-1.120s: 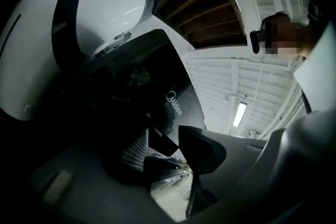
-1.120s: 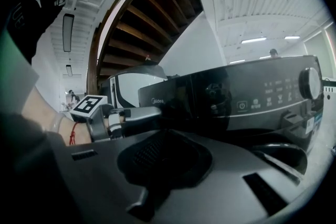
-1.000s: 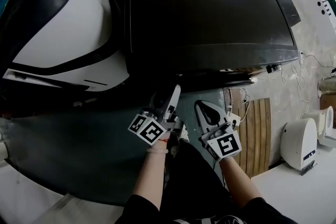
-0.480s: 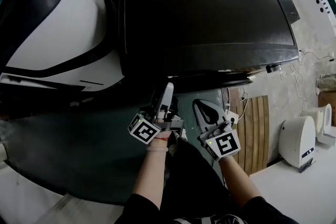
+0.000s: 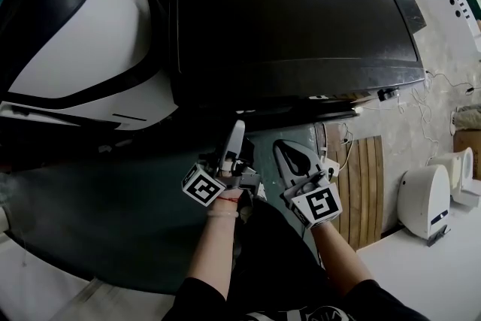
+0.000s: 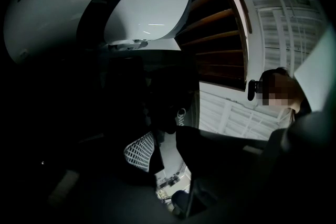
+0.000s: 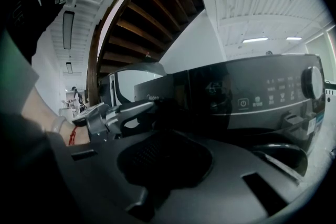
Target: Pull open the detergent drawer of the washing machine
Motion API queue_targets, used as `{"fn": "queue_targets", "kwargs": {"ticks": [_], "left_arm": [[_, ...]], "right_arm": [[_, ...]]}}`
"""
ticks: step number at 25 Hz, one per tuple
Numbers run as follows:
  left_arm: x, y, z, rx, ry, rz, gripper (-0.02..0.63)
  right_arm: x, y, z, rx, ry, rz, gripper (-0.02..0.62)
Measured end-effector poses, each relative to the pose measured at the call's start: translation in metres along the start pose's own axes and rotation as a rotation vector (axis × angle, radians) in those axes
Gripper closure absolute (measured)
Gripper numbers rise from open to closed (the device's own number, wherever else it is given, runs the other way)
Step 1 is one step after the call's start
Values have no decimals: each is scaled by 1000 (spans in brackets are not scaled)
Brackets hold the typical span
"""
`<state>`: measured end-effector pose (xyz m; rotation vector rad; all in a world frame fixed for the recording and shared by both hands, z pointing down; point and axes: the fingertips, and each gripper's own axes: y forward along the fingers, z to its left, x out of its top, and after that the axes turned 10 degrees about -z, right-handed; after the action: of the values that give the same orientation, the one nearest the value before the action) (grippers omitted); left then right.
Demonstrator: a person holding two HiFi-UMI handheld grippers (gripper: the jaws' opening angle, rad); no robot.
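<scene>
Left gripper point(image 5: 237, 131) reaches up, jaws slightly parted, tips at the detergent drawer point(image 7: 167, 91) directly ahead; right gripper point(image 5: 294, 154) hangs released beside it, below the drawer

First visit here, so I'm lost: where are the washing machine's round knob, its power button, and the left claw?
round knob point(image 7: 313, 83), right gripper view, centre of its face.
power button point(image 7: 243, 103), right gripper view, on its symbol.
left claw point(image 5: 239, 133), head view, between its two tips.
</scene>
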<state>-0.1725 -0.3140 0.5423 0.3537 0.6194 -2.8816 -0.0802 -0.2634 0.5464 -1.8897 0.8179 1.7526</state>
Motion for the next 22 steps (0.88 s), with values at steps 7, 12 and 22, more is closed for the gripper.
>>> {"fn": "queue_targets", "kwargs": {"ticks": [7,12,22], "left_arm": [[-4,-10,-6,-2,-3,8,476],[-8,-21,-9,-7,1,19,477],[-13,-37,-20,-13,1,30,479]], "right_arm": [[6,-7,2,-28,29,-22,583],[0,-18,4,-39,37,-22,583],[-1,-31,14,-58,54,-28,583]]}}
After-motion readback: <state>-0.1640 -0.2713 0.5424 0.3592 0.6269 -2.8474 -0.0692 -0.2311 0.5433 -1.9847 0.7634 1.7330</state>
